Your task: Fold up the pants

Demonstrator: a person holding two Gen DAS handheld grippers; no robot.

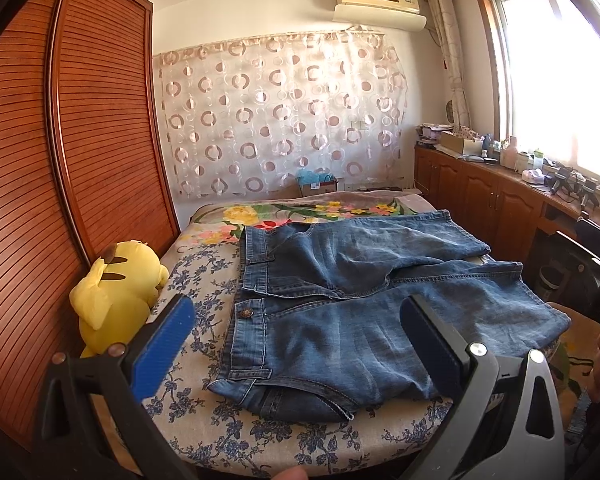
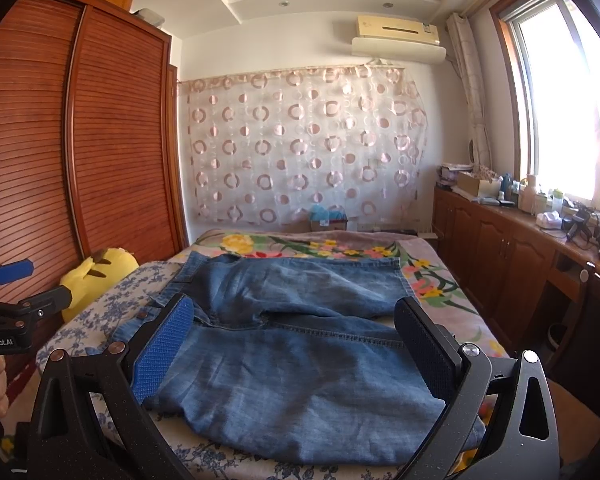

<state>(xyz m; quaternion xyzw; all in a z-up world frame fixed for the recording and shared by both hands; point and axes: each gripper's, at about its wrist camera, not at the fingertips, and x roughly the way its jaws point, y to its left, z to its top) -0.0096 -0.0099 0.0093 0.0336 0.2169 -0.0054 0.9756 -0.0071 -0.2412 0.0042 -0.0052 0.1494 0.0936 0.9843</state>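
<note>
A: Hovering over the near edge of the bed (image 1: 204,432), we keep both claws spread wide and empty. The left gripper (image 1: 300,344) frames the waistband end of the jeans (image 1: 340,340); the right gripper (image 2: 296,352) frames the leg end.

B: Where do the pants lie?

A: Flat on the bed, waistband toward its left edge, the two legs running toward its right edge. One leg lies along the near edge, the other angles toward the far edge, so the pair opens in a shallow V. The near leg's hem appears to reach the right edge of the bed.

B: Why do we hold the jaws so wide?

A: We judge no grasp has begun: nothing sits between the blue pads (image 1: 162,350), and neither claw touches denim. A wide span lets each claw drop over a thick seam.

B: And the yellow plush toy (image 1: 116,300)?

A: It rests at the bed's left edge against the wardrobe (image 1: 100,120), just beside the waistband but apart from it, so we judge it leaves the first fold free.
</note>
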